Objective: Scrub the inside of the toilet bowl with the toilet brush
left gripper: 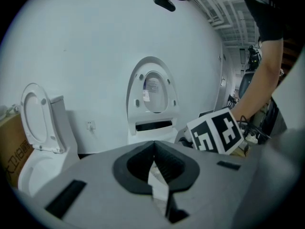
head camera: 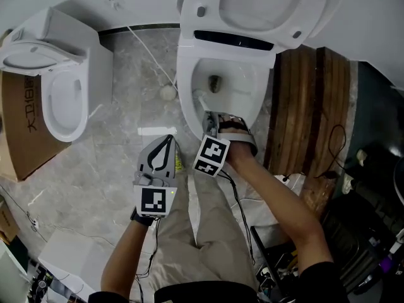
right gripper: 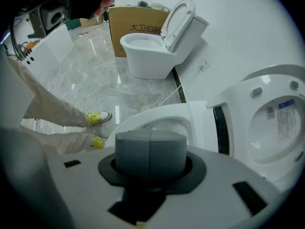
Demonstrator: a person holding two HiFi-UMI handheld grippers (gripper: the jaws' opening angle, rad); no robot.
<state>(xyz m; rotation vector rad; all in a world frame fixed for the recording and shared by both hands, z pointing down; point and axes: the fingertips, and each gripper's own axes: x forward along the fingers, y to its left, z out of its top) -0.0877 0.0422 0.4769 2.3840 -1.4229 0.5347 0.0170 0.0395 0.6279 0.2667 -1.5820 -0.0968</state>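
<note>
We counted two toilets. The nearer one stood at the top centre of the head view, its toilet bowl [head camera: 240, 87] open and its lid [head camera: 265, 5] raised. A second toilet [head camera: 63, 100], also open, stood at the upper left beside one cardboard box [head camera: 22, 131]. There were two tools, each carrying one marker cube [head camera: 211, 156].

Only the head view showed the toilet brush [head camera: 202, 101], a pale stick slanting down inside the bowl at its left side. Its upper end met the right tool [head camera: 209, 118] at the bowl's near rim. The right gripper view did not show the brush's working end. It gave instead a grey cylindrical grip [right gripper: 150, 151] standing in the black-lined hollow of that tool, with the bowl rim [right gripper: 157, 114] just beyond it. It also showed two yellow-laced shoes [right gripper: 97, 117] on the marble floor [right gripper: 95, 70] at the left of the frame. The left gripper view showed the raised lid from the front and the other tool's cube at centre right.

The right tool's jaws were closed around the brush's grip. The left tool [head camera: 168, 137] hung over the floor, below and left of the bowl in the head view. Its jaw tips were pressed together, nothing lay between them, and it touched nothing.
</note>
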